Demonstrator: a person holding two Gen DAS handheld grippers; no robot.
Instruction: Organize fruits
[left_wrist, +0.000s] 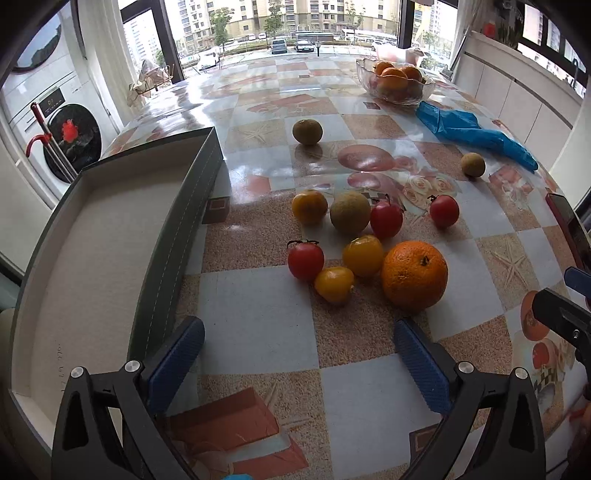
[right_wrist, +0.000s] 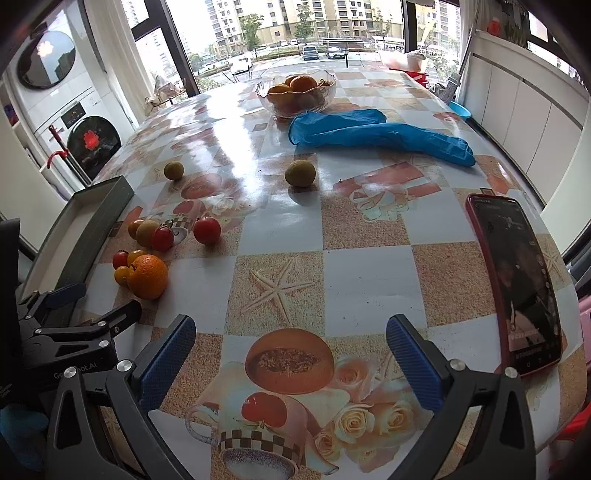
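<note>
Left wrist view: we hold the left hand-held gripper (left_wrist: 299, 354) wide open and empty over the table (left_wrist: 258, 321). Just beyond lies the orange (left_wrist: 413, 275) amid tomatoes (left_wrist: 306, 259), beside the tray (left_wrist: 110, 236); the bowl (left_wrist: 395, 79) stands far back. Our right hand-held gripper (right_wrist: 291, 354) also gapes empty, a phone (right_wrist: 517, 280) to its right, gloves (right_wrist: 369, 133) farther off.

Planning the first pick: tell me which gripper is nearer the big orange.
Left. The left gripper is open just short of the big orange, which lies slightly to its right. The right gripper is open farther off, with the orange well to its left.
</note>
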